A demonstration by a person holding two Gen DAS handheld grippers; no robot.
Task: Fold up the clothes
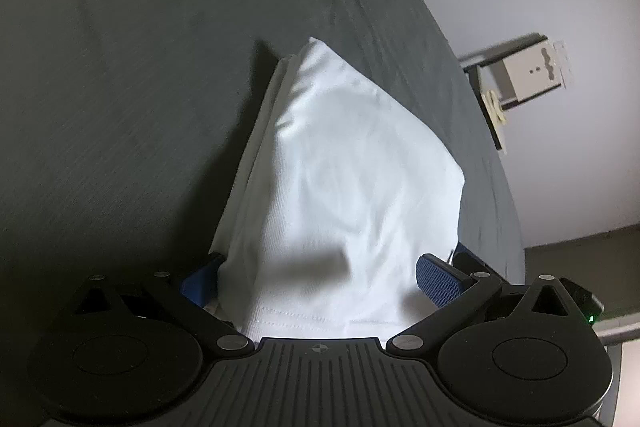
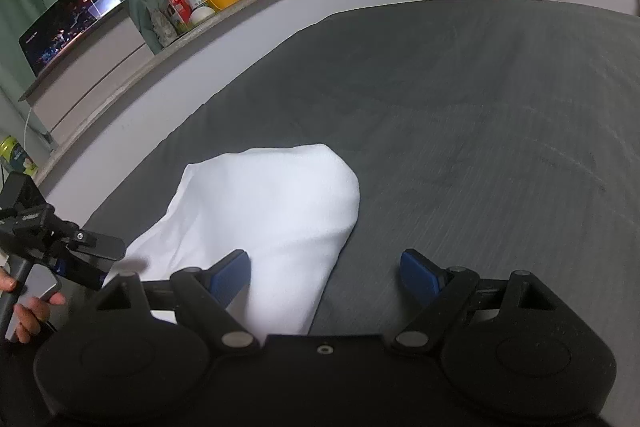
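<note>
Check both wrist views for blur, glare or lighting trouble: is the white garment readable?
Left wrist view: the white garment is bright but keeps its folds and hem stitching; a soft shadow falls near the left tongs; dark corners and a bowed bed edge from the fisheye. Right wrist view: the garment is nearly blown out, the grey bedspread slightly smeared, and the right tongs sharp.

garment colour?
White, plain; clearest in the left wrist view.

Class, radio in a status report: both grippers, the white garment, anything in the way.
Left gripper open, straddling the folded white cotton garment. Right gripper open, holding nothing, garment's edge between its fingers. Garment folded on the grey bedspread. Nothing in the way.
</note>
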